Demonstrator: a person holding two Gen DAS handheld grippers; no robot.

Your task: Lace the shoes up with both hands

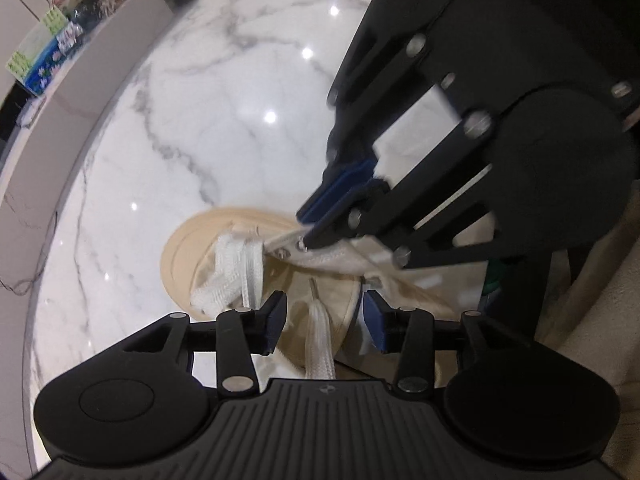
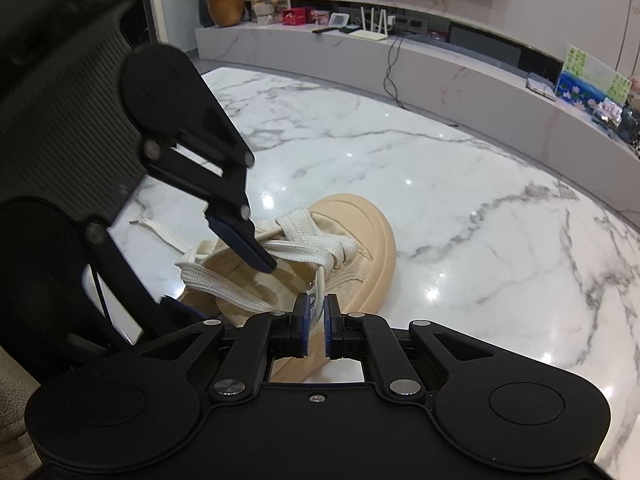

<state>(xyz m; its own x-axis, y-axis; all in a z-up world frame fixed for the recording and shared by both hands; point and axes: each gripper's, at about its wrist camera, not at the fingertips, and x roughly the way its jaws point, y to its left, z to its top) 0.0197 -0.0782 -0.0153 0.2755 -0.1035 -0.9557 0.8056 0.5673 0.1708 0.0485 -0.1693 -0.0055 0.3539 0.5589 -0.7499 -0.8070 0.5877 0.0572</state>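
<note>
On the white marble table [image 2: 460, 200] the beige shoe [image 2: 360, 236] lies centred, the right gripper [image 2: 315, 316] pinching its lace [image 2: 320, 284] (at six o'clock), the left gripper [image 1: 324, 320] agape, empty.

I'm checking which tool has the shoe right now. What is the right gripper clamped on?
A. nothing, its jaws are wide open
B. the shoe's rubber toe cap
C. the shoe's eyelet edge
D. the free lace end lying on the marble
C: the right gripper pinches the eyelet edge of the beige shoe.
</note>
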